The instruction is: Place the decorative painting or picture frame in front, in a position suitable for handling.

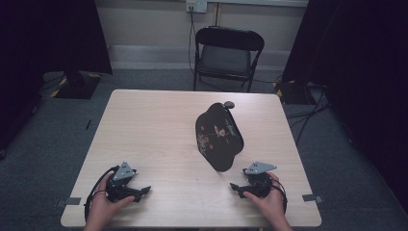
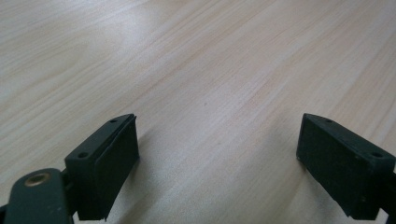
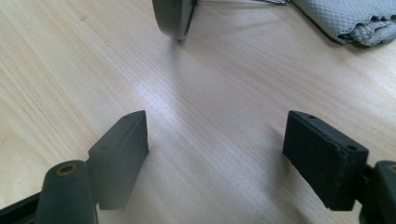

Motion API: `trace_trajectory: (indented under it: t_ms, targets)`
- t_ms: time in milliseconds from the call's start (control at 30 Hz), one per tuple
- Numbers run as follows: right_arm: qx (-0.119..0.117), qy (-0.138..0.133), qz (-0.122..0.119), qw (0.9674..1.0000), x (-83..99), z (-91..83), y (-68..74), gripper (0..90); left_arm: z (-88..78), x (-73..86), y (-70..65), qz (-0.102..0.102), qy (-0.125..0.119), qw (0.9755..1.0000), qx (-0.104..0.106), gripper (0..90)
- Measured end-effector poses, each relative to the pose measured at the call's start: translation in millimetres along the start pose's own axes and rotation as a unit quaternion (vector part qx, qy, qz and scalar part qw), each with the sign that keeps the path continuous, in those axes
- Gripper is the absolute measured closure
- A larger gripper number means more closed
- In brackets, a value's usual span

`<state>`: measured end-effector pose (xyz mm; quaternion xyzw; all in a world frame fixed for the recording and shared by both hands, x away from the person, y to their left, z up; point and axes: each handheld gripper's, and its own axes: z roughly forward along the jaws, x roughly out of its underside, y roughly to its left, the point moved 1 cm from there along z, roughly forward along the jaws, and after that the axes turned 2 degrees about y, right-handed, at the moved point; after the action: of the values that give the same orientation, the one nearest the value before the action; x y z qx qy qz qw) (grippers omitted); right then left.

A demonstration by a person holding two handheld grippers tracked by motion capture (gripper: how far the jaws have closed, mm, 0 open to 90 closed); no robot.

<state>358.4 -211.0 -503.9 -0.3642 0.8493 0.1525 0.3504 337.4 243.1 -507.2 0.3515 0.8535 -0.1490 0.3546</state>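
High view: table (image 1: 159, 120) holds black fan-shaped item with floral print (image 1: 219, 137), right of centre, nearer right edge; print detail too small to read. Left gripper (image 1: 137, 192) near front-left corner, right gripper (image 1: 236, 188) near front-right corner, just short of item, apart from it. Forearms cut off at bottom.

Left gripper view: jaws spread wide, nothing between, bare wood.

Right gripper view: jaws released, empty. Dark rounded edge (image 3: 175, 18) and grey fabric (image 3: 355, 18) cut off at top; can't identify.
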Motion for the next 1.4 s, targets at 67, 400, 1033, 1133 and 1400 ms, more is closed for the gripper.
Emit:
trace_trajectory:
  t_ms: [67,400,1033,1133,1400]
  targets:
    - [-0.001,0.004,0.0,1.0,-1.0,0.0,-0.3,22.0,0.0,0.0,0.0,0.0,0.0,1.0,-0.001,12.5]
    - [0.001,-0.014,0.032,0.9994,-9.8,-0.8,-18.2,24.7,0.0,0.0,0.0,0.0,0.0,1.0,0.0,12.5]
    - [0.036,-0.014,-0.001,0.9993,-52.2,20.3,-77.1,43.0,0.1,0.0,0.0,-0.001,0.0,1.0,0.001,12.5]
    - [0.044,-0.012,-0.007,0.9989,-60.8,23.8,-80.8,47.2,0.1,0.0,0.1,-0.001,0.0,1.0,0.001,12.5]
    - [0.039,-0.007,0.002,0.9992,-78.9,41.6,-93.6,49.0,0.1,0.0,0.1,-0.001,0.0,1.0,0.001,12.5]
